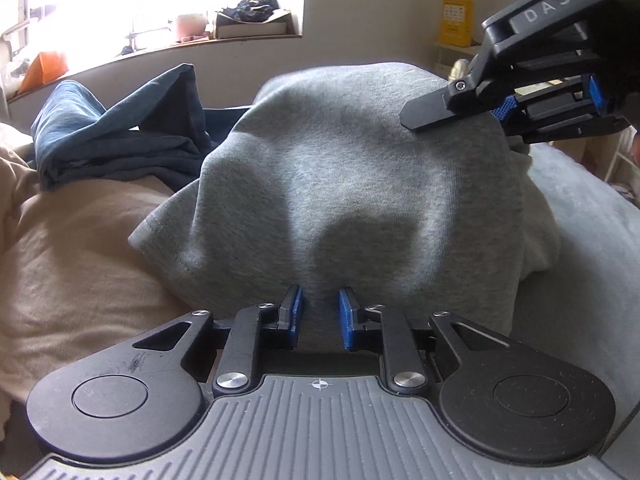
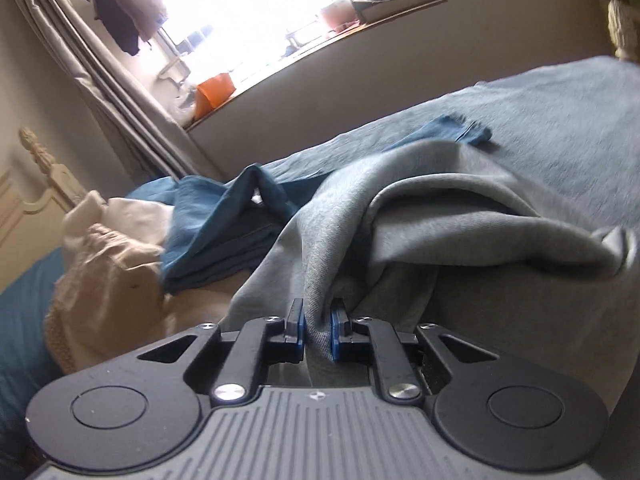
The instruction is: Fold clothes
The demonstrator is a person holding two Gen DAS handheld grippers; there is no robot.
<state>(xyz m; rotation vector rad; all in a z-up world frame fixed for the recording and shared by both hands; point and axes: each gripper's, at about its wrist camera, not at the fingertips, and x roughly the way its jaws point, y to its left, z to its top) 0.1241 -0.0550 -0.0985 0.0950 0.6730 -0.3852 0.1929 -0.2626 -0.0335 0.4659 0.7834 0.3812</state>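
Left gripper [image 1: 320, 312] pinches the grey sweatshirt [image 1: 340, 168] hem between its pads. Right gripper [image 2: 318, 330] clamps a bunched fold of it too.

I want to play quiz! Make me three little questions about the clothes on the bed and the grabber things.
1. True or false: both the left gripper and the right gripper pinch the grey sweatshirt.
2. Which colour is the crumpled garment beside the sweatshirt? A red, B blue, C yellow.
3. Fill in: the orange thing sits on the window ____.

Key: 1 true; 2 B; 3 sill.
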